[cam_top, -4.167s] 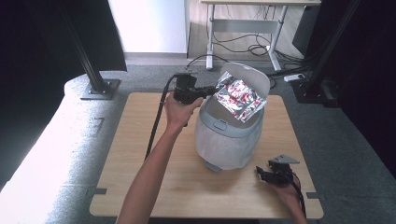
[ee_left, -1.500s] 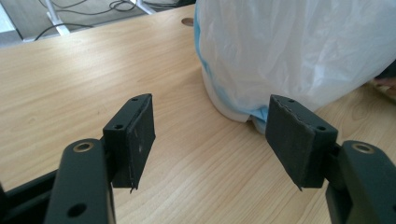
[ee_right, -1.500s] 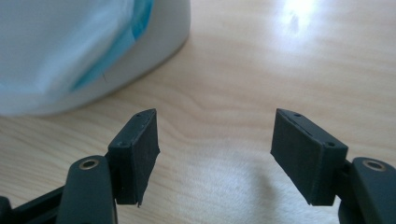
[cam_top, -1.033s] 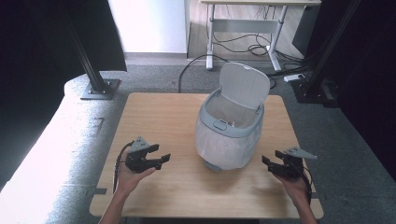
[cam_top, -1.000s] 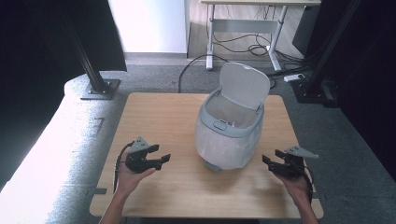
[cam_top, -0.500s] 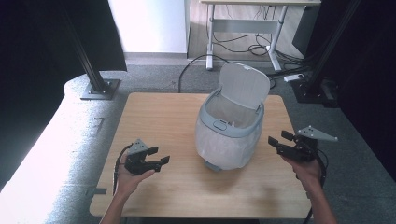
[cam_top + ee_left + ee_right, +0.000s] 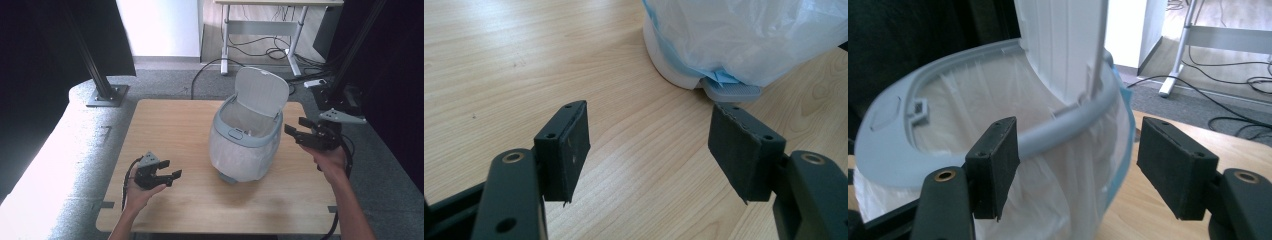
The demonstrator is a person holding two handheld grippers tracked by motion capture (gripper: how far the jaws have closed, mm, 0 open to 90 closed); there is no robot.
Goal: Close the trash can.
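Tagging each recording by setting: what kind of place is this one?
Probably a lab or office recording station: a plain wooden table between black stands, a height-adjustable desk with loose cables behind, and a lined trash bin.

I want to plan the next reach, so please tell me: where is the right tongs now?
In the high view the right tongs is at the right side, open, raised beside the rim of the lined bin, just below its upright lid.

Grey lined bin point(image 7: 245, 142), lid open, mid-table

High view overhead, facing forward-down — gripper views close, low — all share bin point(image 7: 247, 137).
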